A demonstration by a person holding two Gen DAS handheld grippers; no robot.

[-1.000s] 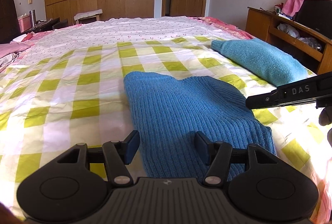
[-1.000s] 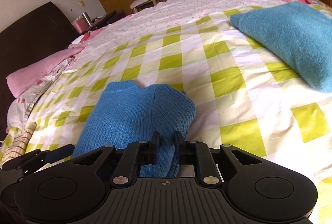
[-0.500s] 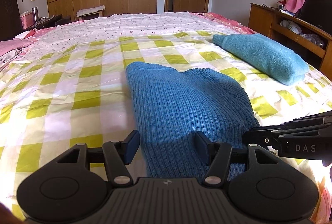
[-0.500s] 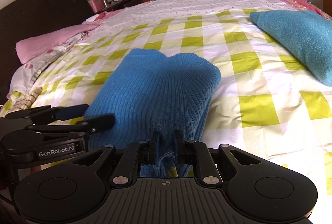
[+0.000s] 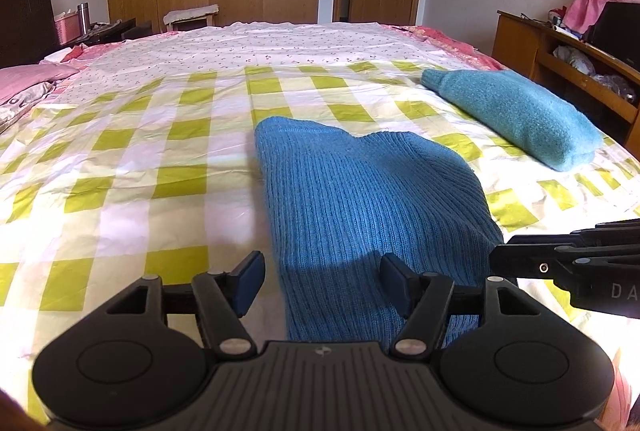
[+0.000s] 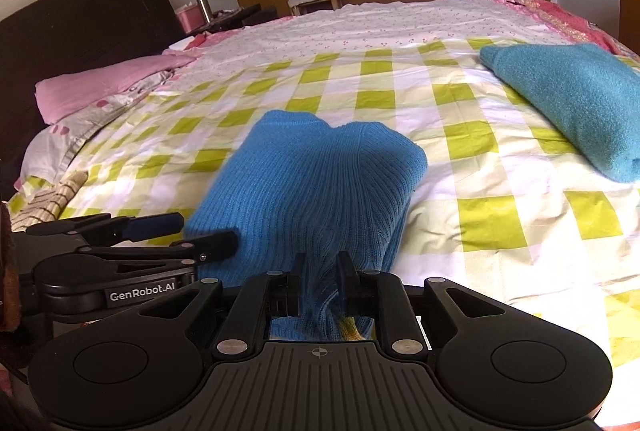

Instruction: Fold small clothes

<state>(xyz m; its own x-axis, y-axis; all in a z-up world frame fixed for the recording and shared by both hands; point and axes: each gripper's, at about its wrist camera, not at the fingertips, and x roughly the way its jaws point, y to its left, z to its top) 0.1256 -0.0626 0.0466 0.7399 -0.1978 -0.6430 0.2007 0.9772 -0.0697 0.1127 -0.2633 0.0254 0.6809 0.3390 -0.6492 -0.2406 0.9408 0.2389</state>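
Left wrist view: your left gripper (image 5: 322,283) has jaws apart, just opened wider, straddling the near edge of one ribbed blue knit sweater (image 5: 360,199) flat on the checked sheet (image 5: 120,171); "DA" shows on the right gripper (image 5: 520,255). Right wrist view: "GenRobot.AI" reads on the left gripper; your right gripper (image 6: 320,281) pinches the sweater's hem, jaws just eased slightly. One fuzzy teal folded garment (image 6: 568,99) lies apart.

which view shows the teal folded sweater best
The left wrist view: the whole teal folded sweater lies in frame on the checked sheet. In the right wrist view its right end is cut off by the picture edge.
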